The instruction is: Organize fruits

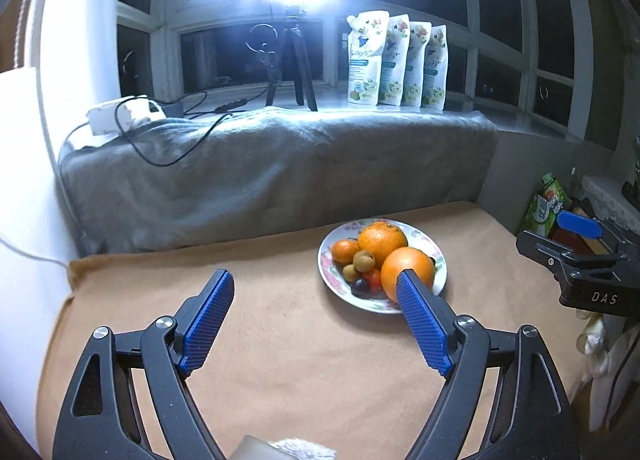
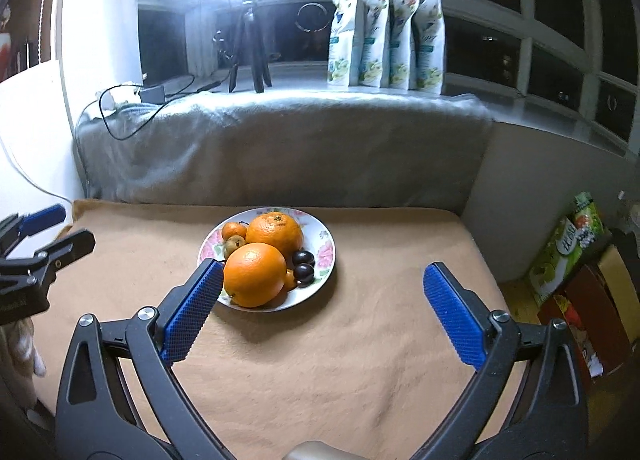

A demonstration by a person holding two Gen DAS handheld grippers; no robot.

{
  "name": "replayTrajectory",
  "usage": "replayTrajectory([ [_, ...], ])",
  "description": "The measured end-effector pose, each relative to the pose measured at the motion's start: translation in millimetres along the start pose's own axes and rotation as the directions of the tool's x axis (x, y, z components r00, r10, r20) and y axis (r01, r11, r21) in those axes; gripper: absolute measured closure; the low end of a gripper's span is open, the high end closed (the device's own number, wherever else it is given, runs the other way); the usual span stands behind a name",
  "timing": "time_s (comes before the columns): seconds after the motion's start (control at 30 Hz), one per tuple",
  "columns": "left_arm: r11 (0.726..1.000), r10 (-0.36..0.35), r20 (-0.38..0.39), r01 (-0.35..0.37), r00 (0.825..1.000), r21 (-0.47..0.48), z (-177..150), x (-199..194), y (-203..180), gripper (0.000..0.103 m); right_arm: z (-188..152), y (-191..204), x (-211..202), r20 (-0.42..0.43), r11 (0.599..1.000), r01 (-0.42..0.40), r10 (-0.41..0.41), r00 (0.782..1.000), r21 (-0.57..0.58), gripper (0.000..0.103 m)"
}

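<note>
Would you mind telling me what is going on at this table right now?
A person holds two grippers over a tan cloth, sorting fruit. All the fruit already sits on the floral plate: two large oranges, a small tangerine, dark plums and some small brownish fruits. The left gripper and the right gripper are both open, holding nothing.

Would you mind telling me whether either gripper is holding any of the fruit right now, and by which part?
Nothing is held. The left gripper and right gripper are both open and empty; all the fruit sits on the plate.
</note>
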State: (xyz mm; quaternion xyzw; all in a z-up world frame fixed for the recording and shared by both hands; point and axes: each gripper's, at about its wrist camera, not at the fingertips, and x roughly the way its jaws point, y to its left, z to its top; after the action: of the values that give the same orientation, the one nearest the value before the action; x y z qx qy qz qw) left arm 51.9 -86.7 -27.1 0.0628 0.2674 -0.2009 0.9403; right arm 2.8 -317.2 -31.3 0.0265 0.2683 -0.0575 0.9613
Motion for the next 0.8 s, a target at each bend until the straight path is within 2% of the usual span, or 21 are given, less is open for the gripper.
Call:
replayTrajectory([
  [0.3,1.000,0.007,-0.001,-0.007,1.000,-0.009,-11,-19,-1,0.019,-10,6,-24,0.059,0.997,0.070,-0.072,0.996,0.033,0.000],
  [0.8,1.000,0.018,0.018,-0.017,1.000,-0.008,-16,-37,1,0.019,-14,17,-40,0.088,0.997,0.080,-0.081,0.993,0.015,0.000],
])
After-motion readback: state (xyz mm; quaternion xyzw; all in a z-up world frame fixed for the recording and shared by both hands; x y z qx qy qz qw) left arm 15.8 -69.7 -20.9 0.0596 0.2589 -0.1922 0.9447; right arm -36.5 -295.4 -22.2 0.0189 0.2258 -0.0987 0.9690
